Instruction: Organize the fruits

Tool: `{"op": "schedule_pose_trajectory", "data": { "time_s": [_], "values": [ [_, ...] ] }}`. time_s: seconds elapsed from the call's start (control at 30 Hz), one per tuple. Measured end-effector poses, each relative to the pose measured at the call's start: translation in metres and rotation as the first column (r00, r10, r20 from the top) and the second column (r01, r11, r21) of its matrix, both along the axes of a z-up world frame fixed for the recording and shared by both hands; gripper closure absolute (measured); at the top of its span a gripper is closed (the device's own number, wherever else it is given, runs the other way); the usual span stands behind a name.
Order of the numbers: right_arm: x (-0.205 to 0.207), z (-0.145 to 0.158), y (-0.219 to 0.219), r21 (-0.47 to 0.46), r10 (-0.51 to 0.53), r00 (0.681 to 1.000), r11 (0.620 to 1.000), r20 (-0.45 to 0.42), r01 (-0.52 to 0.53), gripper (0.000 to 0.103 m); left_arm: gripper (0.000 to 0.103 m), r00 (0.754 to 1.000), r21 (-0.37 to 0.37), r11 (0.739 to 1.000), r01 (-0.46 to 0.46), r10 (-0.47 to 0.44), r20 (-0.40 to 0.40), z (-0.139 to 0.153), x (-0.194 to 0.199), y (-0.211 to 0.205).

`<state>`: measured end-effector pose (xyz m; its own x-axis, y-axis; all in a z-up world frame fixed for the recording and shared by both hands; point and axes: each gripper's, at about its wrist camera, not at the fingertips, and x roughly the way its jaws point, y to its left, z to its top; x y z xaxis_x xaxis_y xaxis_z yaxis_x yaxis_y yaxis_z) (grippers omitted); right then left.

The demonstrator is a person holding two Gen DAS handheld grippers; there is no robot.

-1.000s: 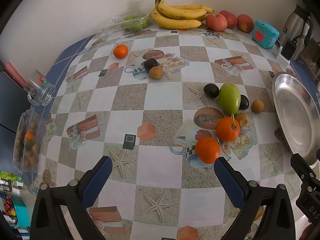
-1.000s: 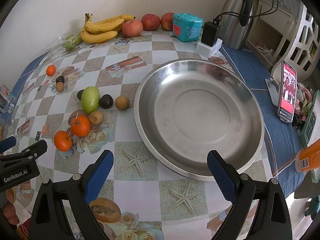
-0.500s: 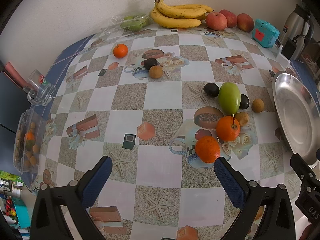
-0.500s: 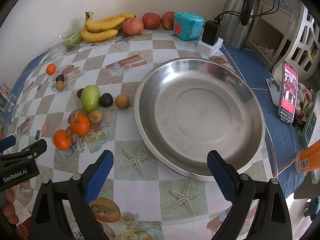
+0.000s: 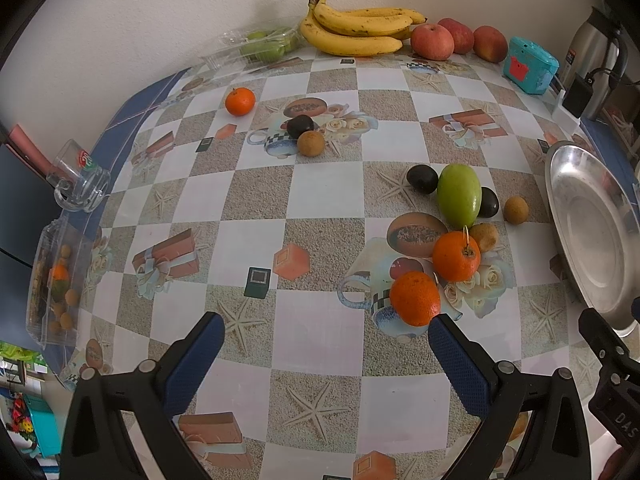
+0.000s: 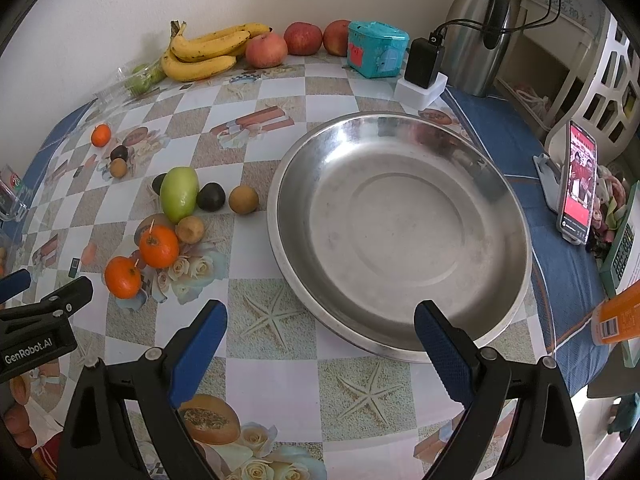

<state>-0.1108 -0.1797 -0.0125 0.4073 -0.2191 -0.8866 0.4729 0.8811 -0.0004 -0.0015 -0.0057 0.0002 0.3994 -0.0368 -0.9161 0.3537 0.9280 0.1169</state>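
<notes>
In the left wrist view, the left tongs (image 5: 326, 354) hang spread wide and empty above the tabletop (image 5: 320, 184). A near orange (image 5: 415, 298) lies just off their right finger's tip, a second orange (image 5: 456, 256) beyond it, then a green mango (image 5: 458, 195) flanked by small dark fruits. A lone orange (image 5: 240, 101) sits far ahead to the left, bananas (image 5: 356, 32) by the wall.

In the right wrist view, the right tongs (image 6: 320, 342) are likewise spread and empty. The steel bowl (image 6: 400, 320) lies just ahead between the fingers, holding nothing; the fruit cluster sits ahead to the left, beside the bowl.
</notes>
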Motion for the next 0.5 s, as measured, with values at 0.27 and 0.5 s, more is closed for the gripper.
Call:
{"op": "schedule_pose_trajectory", "data": {
  "time_s": [0.27,0.5],
  "values": [
    [-0.0007,-0.0007,0.0016,0.001,0.0,1.0,1.0,-0.002,0.0,0.008,0.0,1.0,0.001,1.0,0.0,0.0,0.0,0.0001,0.0002,0.0],
    [-0.0007,-0.0009,0.0013,0.001,0.001,1.0,1.0,-0.002,-0.001,0.008,0.0,1.0,0.001,1.0,0.0,0.0,0.0,0.0002,0.0003,-0.0003]
  ]
}}
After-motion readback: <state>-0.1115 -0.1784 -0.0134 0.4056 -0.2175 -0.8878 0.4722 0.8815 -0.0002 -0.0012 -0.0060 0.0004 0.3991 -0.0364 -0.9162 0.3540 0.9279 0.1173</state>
